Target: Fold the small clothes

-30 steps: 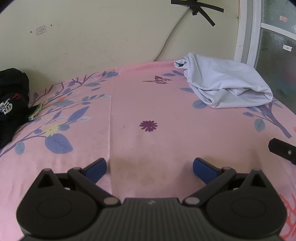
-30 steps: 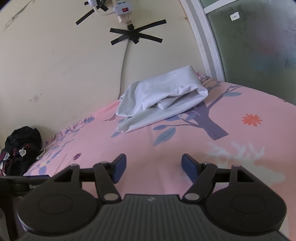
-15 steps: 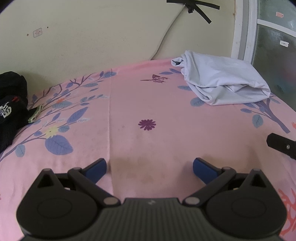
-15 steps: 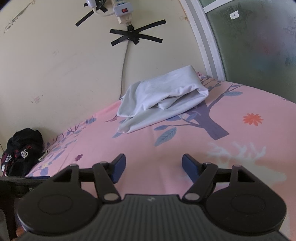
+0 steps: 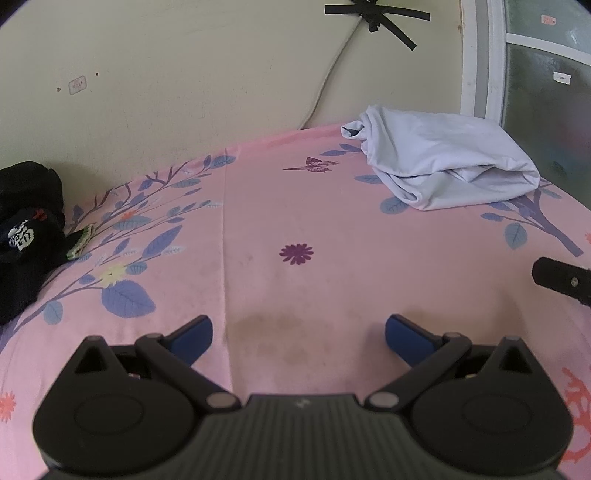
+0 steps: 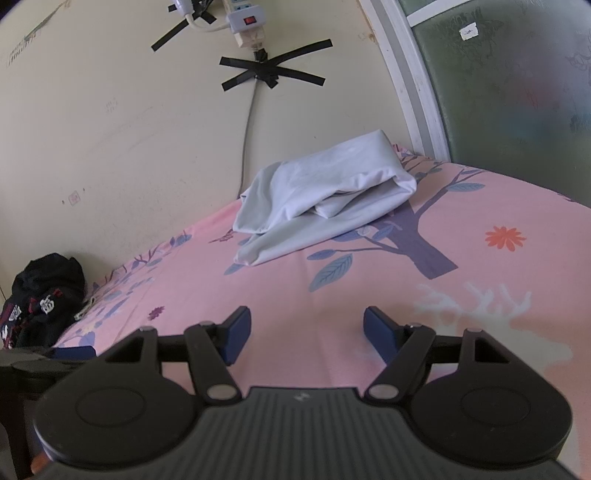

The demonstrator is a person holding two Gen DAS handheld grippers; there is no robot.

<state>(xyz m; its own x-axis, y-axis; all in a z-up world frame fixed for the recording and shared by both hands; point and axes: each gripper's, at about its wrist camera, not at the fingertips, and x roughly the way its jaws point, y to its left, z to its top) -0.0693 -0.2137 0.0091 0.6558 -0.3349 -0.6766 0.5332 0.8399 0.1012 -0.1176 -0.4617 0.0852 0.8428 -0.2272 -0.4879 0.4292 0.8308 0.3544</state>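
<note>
The folded pale-grey cloth garment lies at the far edge of your pink floral bed sheet, near the wall. Your left tool and right tool both hang spread apart, holding nothing, well short of it.

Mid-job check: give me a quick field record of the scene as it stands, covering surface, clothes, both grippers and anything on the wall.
surface: pink floral bedsheet
white garment: loosely bunched, far right of the bed near the window
black clothes: heaped at the far left edge by the wall
left gripper: open, empty, above bare sheet
right gripper: open, empty, pointed toward the white garment
wall: power strip and cable held with black tape
contact: neither gripper touches any clothing
</note>
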